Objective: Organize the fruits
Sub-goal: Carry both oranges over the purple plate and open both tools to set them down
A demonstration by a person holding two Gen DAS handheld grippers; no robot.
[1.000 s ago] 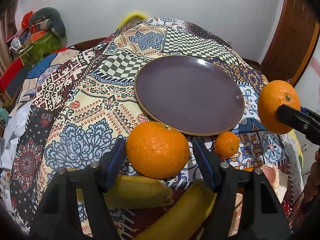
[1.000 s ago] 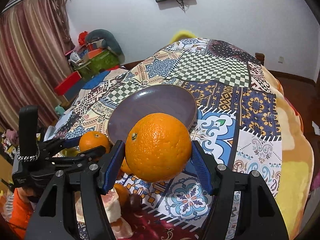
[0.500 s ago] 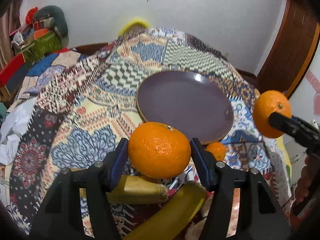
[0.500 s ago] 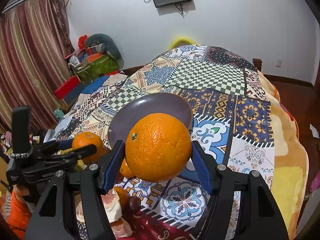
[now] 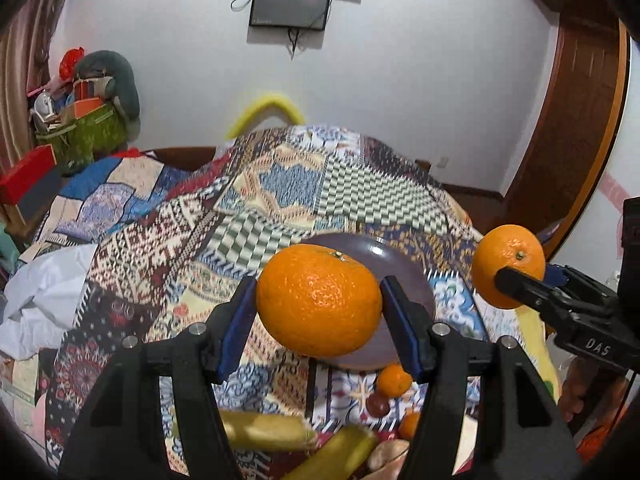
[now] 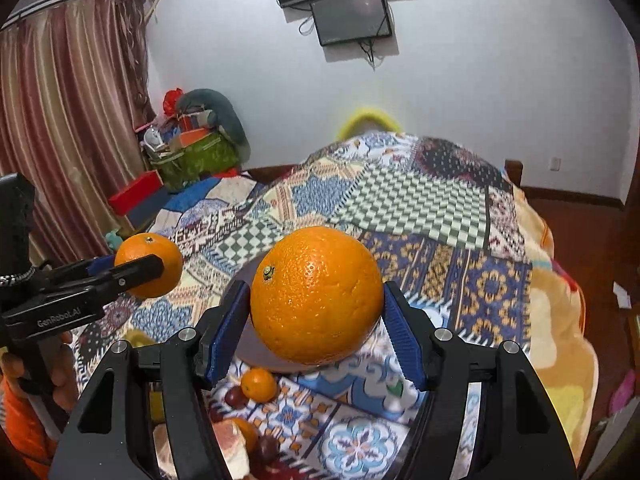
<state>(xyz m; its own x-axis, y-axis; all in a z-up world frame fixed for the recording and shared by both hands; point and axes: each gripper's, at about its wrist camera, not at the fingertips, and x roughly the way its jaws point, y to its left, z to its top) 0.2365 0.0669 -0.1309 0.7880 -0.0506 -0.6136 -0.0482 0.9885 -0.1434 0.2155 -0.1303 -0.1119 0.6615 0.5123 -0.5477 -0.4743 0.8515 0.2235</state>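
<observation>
The patchwork-patterned quilt [image 5: 168,240] spreads below both sets of fingers, and the round dark purple plate [image 5: 416,280] lies on it just beyond the fingertips, apparently empty. The right gripper [image 6: 316,320] is clamped on a large round orange [image 6: 316,294]; the left gripper [image 5: 318,308] clamps a flatter orange mandarin [image 5: 318,300]. Both fruits hang clear above the quilt. This looks like the carry step: next, each fruit needs lowering onto the plate, with the 2 kept apart, before the fingers release.

White wall [image 6: 480,80], striped curtain [image 6: 72,120] (left), wooden door [image 5: 568,140]
</observation>
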